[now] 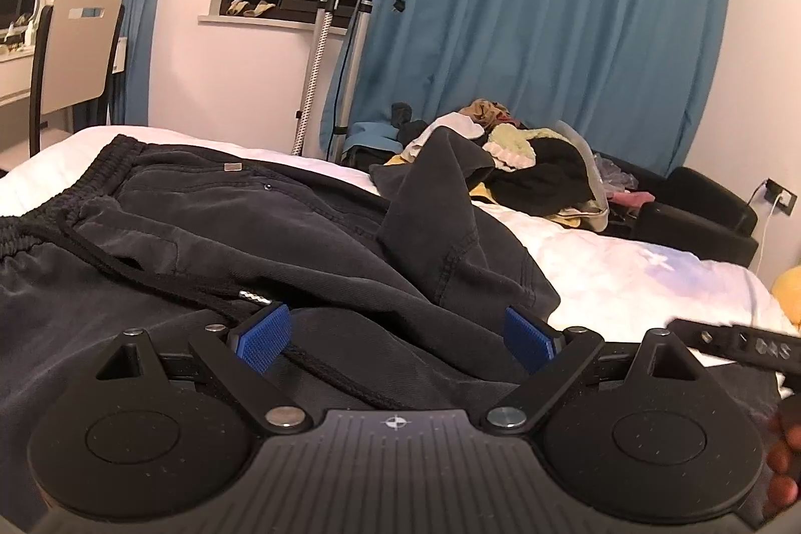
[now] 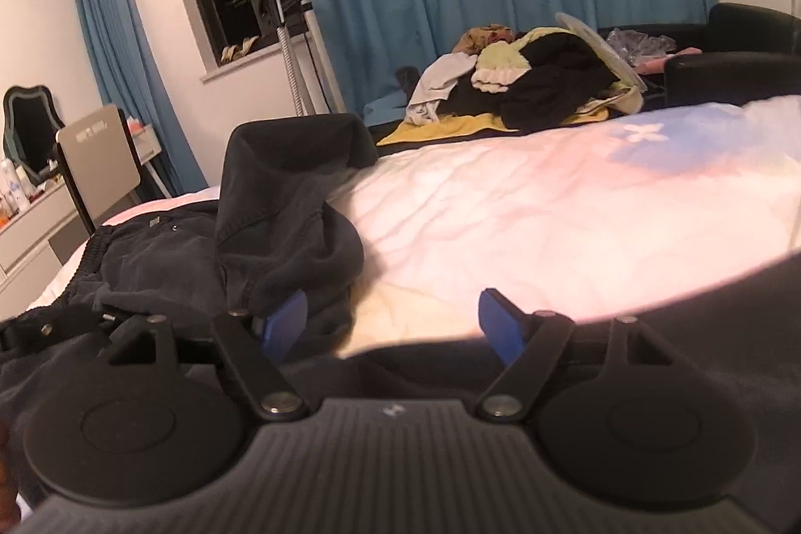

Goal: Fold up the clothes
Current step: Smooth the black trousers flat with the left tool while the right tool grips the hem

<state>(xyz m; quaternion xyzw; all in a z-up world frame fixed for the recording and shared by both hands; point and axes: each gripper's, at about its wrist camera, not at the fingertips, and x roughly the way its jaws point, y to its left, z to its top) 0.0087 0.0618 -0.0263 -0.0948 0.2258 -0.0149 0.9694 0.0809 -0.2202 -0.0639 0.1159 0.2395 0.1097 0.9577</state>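
Dark grey drawstring pants (image 1: 240, 208) lie crumpled on the white bed, waistband to the left, one leg folded up into a ridge (image 1: 440, 193). My left gripper (image 1: 395, 336) is open, low over the pants, its blue pads either side of the black drawstring (image 1: 320, 369). My right gripper (image 2: 395, 326) is open at the pants' right edge; its left pad (image 2: 285, 324) touches the bunched leg (image 2: 285, 203), its right pad is over bare sheet. The right gripper's edge shows in the left wrist view (image 1: 736, 346).
A pile of mixed clothes (image 1: 525, 163) sits at the bed's far side, also in the right wrist view (image 2: 525, 83). A black sofa (image 1: 701, 203), blue curtains, a garment steamer stand (image 1: 325, 58), a chair (image 1: 75, 58) and a dresser stand around the bed (image 2: 550, 223).
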